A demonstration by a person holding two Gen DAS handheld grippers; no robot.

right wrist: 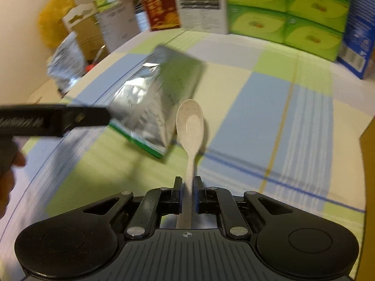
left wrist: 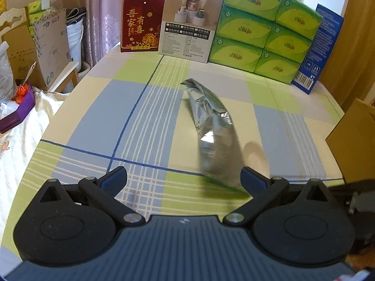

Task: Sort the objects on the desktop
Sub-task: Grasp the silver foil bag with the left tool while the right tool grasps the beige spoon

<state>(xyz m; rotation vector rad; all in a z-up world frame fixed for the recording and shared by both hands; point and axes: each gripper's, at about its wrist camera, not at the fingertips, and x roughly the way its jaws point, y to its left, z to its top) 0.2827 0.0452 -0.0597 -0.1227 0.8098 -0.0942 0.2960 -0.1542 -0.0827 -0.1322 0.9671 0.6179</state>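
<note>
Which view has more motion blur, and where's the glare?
Right wrist view: heavy smear over the green tissue packs and the checked tablecloth; the pale plastic spoon in the right tool stays sharp. Left wrist view: backdrop crisp, only the crinkled silver foil pouch blurs, with window glare on it.

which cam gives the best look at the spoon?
Right wrist. The spoon sits centre frame, handle clamped in the right claw, bowl pointing forward over the tablecloth. The left wrist view does not show it at all.
</note>
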